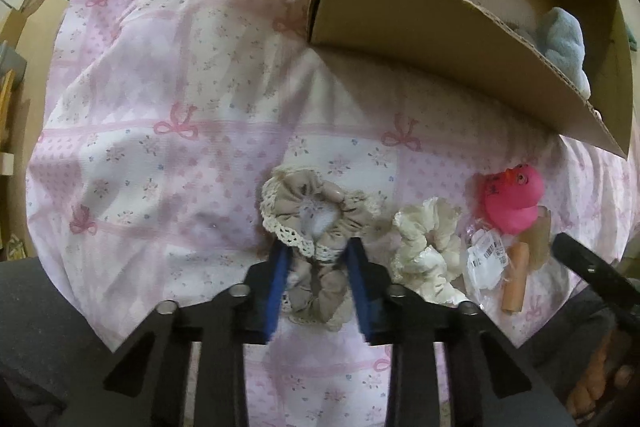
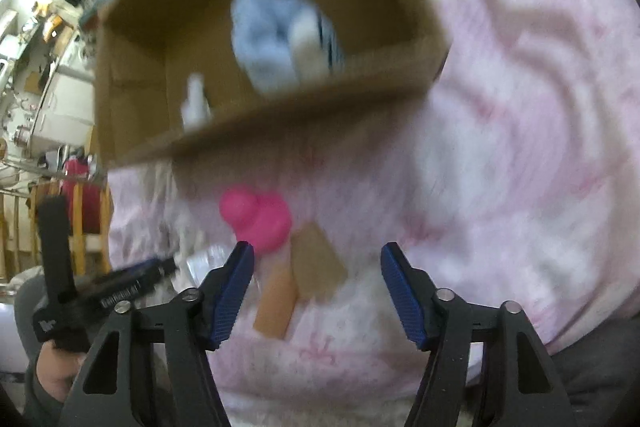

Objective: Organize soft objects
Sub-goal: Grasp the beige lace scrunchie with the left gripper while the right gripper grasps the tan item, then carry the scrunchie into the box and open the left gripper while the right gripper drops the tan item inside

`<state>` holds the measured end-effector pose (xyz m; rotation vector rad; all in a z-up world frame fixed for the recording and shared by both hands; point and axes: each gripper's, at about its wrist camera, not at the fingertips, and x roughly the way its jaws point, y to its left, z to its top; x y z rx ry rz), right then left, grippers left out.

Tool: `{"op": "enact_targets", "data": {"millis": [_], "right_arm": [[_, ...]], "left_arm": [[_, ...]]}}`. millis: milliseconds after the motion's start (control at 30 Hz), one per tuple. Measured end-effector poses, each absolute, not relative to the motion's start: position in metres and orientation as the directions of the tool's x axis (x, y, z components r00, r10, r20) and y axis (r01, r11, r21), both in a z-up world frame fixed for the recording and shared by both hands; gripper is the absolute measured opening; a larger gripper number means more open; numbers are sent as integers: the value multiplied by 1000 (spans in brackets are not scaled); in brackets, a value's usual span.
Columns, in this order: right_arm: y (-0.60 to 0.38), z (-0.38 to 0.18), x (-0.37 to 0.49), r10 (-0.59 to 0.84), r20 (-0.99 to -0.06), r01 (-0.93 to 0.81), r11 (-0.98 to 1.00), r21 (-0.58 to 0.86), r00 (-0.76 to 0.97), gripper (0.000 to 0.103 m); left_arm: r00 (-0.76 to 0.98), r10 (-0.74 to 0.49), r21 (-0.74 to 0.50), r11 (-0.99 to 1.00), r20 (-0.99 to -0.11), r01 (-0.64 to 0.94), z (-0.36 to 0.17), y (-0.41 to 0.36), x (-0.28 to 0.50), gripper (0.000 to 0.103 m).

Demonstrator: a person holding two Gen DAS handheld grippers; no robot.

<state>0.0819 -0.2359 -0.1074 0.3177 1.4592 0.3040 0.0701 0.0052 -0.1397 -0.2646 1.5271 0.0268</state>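
Left wrist view: looking down on a pink-and-white quilted bedspread with bow print (image 1: 160,67).
Left gripper (image 1: 318,259): blue pads nearly together, pinching the near half of a taupe fabric scrunchie with cream lace trim (image 1: 316,223); lace edge bunched between the pads.
Taupe scrunchie: lying flat on the bedspread, ring stretched lengthwise along the fingers, hole on the far side of the pads.
Cream satin scrunchie (image 1: 428,251): just to the right of the taupe one, crumpled, long axis running near-to-far, apart from the pads.
Pink rubber duck (image 1: 514,199): further right, face turned toward the camera, sitting on a clear wrapper with a white label (image 1: 486,255).
Orange stick-shaped piece (image 1: 516,275): under the duck, long axis near-to-far, beside a tan card (image 1: 538,239).
Brown cardboard box (image 1: 440,39): open, far right on the bedspread, a pale blue fluffy soft item (image 1: 564,43) inside.
Right wrist view: blurred.
Right gripper (image 2: 316,259): blue pads well apart, nothing between them touching; pink duck (image 2: 260,217) and orange stick (image 2: 276,303) lying close to the left pad.
Box in the right view (image 2: 280,107): beyond the duck, opening toward the camera, blue fluffy item (image 2: 264,43) in it.
Left edge of the right view: a person's hand (image 2: 54,375) on the other gripper's handle.
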Motion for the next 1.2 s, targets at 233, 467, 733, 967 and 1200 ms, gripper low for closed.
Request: {"op": "enact_targets", "data": {"millis": [233,467,733,967,1200], "right_arm": [[-225,-122,86,348,-936,-51,937,346,52,31],[-228,-100,81,367,-921,-98,929,356,131,11],[-231,-83,77,388,-900,-124,921,370,196,11],[-227,-74,75,413,-881,-142,910,389,230,11],[-226,-53,71,467,-835,-182,884,431,289,11]], "left_arm": [[92,-136,-150,975,-986,-165,-124,13,70,16],[166,-113,-144,973,-980,-183,-100,28,71,15],[230,-82,-130,971,-970,-201,-80,44,65,15],[286,-52,-108,977,-957,-186,-73,42,60,15],[403,-31,-110,979,-915,-173,-42,42,53,15]]}}
